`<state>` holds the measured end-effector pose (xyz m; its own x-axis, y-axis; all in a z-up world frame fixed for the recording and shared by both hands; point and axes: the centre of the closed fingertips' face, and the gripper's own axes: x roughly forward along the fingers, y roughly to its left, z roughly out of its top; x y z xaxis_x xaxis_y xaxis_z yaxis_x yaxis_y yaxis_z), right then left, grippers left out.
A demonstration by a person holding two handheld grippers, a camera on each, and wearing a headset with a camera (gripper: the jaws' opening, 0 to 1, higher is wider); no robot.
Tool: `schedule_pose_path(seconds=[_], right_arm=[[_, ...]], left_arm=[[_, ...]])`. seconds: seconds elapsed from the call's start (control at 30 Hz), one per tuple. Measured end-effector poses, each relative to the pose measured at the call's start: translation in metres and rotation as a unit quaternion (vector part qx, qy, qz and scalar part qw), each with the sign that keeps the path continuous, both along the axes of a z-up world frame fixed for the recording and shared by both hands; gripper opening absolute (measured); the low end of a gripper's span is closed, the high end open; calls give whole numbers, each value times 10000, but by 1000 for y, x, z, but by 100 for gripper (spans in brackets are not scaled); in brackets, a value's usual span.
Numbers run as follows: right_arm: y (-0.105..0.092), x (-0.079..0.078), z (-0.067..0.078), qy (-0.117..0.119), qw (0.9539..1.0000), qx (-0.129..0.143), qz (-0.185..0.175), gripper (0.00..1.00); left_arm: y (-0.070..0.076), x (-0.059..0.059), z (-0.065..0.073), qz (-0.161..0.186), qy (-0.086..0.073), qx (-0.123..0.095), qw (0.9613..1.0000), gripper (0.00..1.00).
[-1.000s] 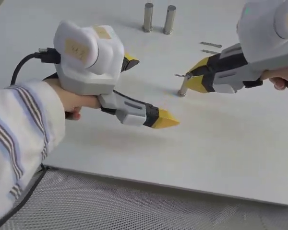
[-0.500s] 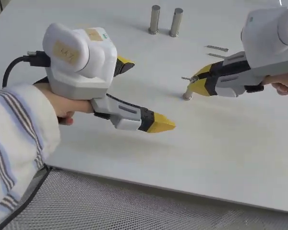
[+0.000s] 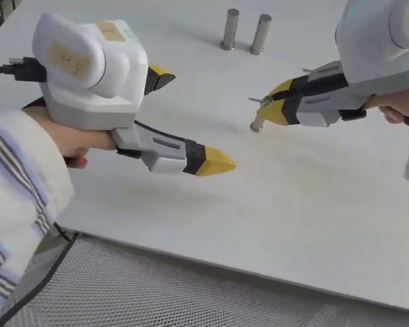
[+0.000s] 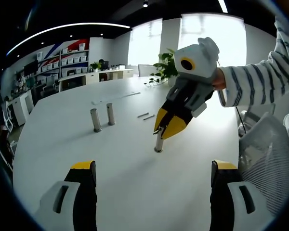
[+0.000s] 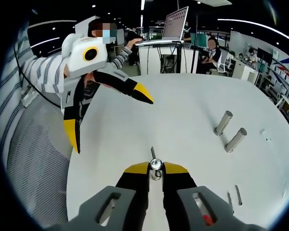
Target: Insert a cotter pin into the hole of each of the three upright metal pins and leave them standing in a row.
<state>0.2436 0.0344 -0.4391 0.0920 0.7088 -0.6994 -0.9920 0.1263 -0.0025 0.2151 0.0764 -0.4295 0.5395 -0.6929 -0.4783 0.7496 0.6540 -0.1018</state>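
Observation:
My right gripper [image 3: 267,109] [image 5: 156,169] is shut on a thin cotter pin [image 3: 258,100] [image 5: 154,161], whose tip pokes out past the jaws. Directly under the jaws is a short metal pin [image 3: 257,123] [image 4: 158,143], slightly tilted, its base on the white table and its top hidden. I cannot tell whether the cotter pin passes through its hole. Two more metal pins [image 3: 230,28] [image 3: 260,34] stand upright side by side at the back. My left gripper [image 3: 189,119] [image 4: 152,167] hovers open and holds nothing, to the left of the short pin.
Two loose cotter pins [image 4: 145,115] [image 5: 233,195] lie on the white table [image 3: 293,204] to the right of the upright pair. The table's near edge [image 3: 225,269] runs above a grey mesh chair. Desks, shelves and people are in the background.
My left gripper has drawn back to the left, still open. My right gripper and the pin under it have edged slightly left, toward the standing pair. The head camera has also shifted.

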Motion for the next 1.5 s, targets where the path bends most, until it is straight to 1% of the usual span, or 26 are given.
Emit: schedule_pose_path(seconds=[0.03,0.07,0.17,0.23,0.27,0.33,0.4,0.43,0.5,0.53,0.63,0.7,0.77,0.8,0.87,0.9,1.0,1.1,1.17,1.2,1.33,1.4,1.47,1.5], right_arm=[[6,0,-1,-82,9999,-48,97,4],[10,1,-1,-110,9998,-73,134,4],[25,5,-5,-185,9995,-123,210,4],[31,5,-7,-244,9991,-173,297,4],[35,6,-11,-242,9990,-180,324,4],[39,6,-13,-179,9992,-174,312,4],[43,8,-16,-136,9994,-147,266,4],[44,9,-16,-132,9995,-149,253,4],[45,12,-16,-128,9996,-158,198,4],[45,13,-16,-110,9997,-158,162,4],[46,17,-15,-95,9999,-116,83,4],[47,18,-15,-110,9999,-113,68,4],[47,19,-16,-71,9999,-132,63,4],[47,16,-15,-61,9999,-105,60,4],[47,17,-15,4,10000,-90,6,4],[47,17,-15,1,10000,-84,0,4],[48,16,-14,-54,9999,-58,83,4],[47,16,-14,-7,10000,-31,50,4],[48,16,-14,0,10000,-32,49,4],[48,16,-14,-26,10000,-24,82,5],[48,14,-16,-156,9998,-99,100,8],[47,14,-16,-204,9998,-62,62,12],[45,11,-13,-200,9998,12,-22,19],[44,12,-12,-197,9998,47,-54,21]], left_arm=[[-1,-1,1,11,-6,-3,10000,99],[-1,0,2,27,-15,5,10000,99],[3,-2,4,97,-31,-1,9999,99],[6,-2,3,136,-25,22,9999,99],[7,-3,3,136,-22,36,9999,99],[12,-5,-1,172,45,68,9998,99],[14,-5,-1,226,44,58,9997,99],[17,-4,0,306,40,9,9995,99],[18,-3,3,358,71,-118,9993,99],[17,-3,4,381,73,-148,9991,99],[16,-3,6,392,45,-137,9991,99],[15,-3,6,372,49,-136,9992,99],[12,-4,7,347,66,-141,9993,99],[10,-5,8,357,91,-223,9991,99],[9,-4,12,414,143,-426,9981,99],[9,-4,13,437,148,-492,9977,99],[13,-1,17,561,114,-572,9967,99],[14,-2,19,620,129,-664,9958,99],[14,-3,25,697,100,-767,9946,99],[16,-1,25,748,68,-755,9943,99],[25,-1,23,834,68,-688,9941,99],[29,-1,24,851,68,-683,9940,99],[31,-2,24,866,70,-680,9939,99],[32,-2,25,872,72,-673,9939,99]])
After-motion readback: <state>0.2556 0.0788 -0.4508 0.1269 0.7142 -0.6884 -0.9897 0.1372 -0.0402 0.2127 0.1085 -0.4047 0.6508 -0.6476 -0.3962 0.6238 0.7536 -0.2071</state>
